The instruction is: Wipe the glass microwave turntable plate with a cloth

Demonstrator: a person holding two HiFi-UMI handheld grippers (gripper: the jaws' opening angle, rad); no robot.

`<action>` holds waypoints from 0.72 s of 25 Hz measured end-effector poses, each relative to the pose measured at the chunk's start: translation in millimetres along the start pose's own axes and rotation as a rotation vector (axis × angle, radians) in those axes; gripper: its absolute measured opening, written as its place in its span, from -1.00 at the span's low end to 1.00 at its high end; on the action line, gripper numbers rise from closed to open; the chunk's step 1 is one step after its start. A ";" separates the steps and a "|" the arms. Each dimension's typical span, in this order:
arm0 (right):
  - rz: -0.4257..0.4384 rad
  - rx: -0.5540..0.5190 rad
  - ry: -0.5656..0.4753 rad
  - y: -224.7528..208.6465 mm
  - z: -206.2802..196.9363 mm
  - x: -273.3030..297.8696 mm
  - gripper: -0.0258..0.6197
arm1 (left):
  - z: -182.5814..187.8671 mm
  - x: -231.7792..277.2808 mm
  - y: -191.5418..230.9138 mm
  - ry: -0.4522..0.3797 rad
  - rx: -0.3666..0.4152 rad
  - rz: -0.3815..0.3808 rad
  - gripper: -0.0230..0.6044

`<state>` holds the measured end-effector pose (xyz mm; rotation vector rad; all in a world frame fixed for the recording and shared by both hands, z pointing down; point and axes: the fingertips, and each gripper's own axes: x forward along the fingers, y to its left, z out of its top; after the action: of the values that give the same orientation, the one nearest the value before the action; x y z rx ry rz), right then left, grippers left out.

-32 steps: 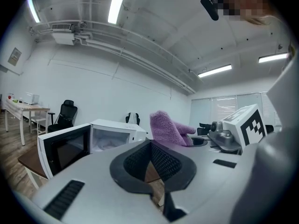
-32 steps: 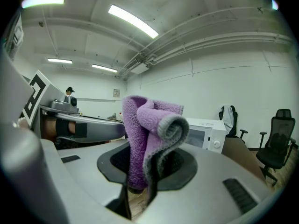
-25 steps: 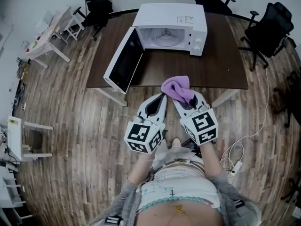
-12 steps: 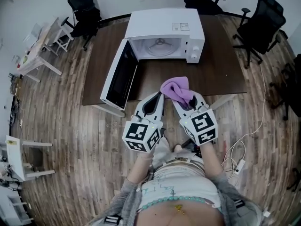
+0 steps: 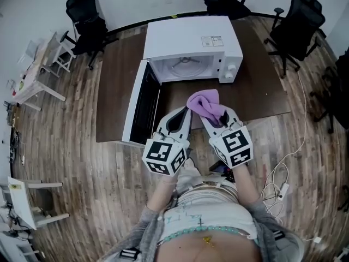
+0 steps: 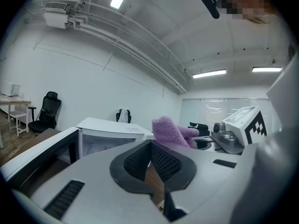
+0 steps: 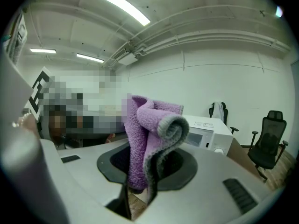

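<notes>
A white microwave [image 5: 191,45] stands on a dark brown table [image 5: 262,91], its door [image 5: 140,107] swung open to the left. Inside it lies the glass turntable plate [image 5: 184,65]. My right gripper [image 5: 206,109] is shut on a folded purple cloth [image 5: 206,105], which stands up between its jaws in the right gripper view [image 7: 148,139]. My left gripper [image 5: 188,110] is shut with nothing in it and is held beside the right one, just short of the table's near edge. The cloth [image 6: 170,132] and microwave [image 6: 110,134] also show in the left gripper view.
Black office chairs [image 5: 297,21] stand behind and to the right of the table, another chair [image 5: 84,18] at the back left. White side tables [image 5: 38,75] line the left wall. A cable and power strip [image 5: 278,187] lie on the wood floor at the right.
The microwave and table have drawn nearer to me; both grippers, still side by side with the cloth held, now reach the table's near edge.
</notes>
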<state>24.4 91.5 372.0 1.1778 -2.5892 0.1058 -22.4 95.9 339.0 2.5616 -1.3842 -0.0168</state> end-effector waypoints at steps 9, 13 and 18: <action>-0.005 0.020 0.017 12.9 1.8 43.1 -0.56 | 1.3 -4.5 44.2 0.020 0.007 -0.017 -0.89; -0.013 0.033 0.015 14.3 1.7 55.8 -0.57 | 1.1 -5.5 56.3 0.023 0.019 -0.019 -0.89; -0.014 0.038 0.027 10.4 1.5 67.6 -0.57 | 0.5 0.1 66.1 0.020 0.015 -0.017 -0.89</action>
<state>-25.8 49.1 391.0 1.1993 -2.5656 0.1672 -76.9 60.8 352.2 2.5783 -1.3600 0.0167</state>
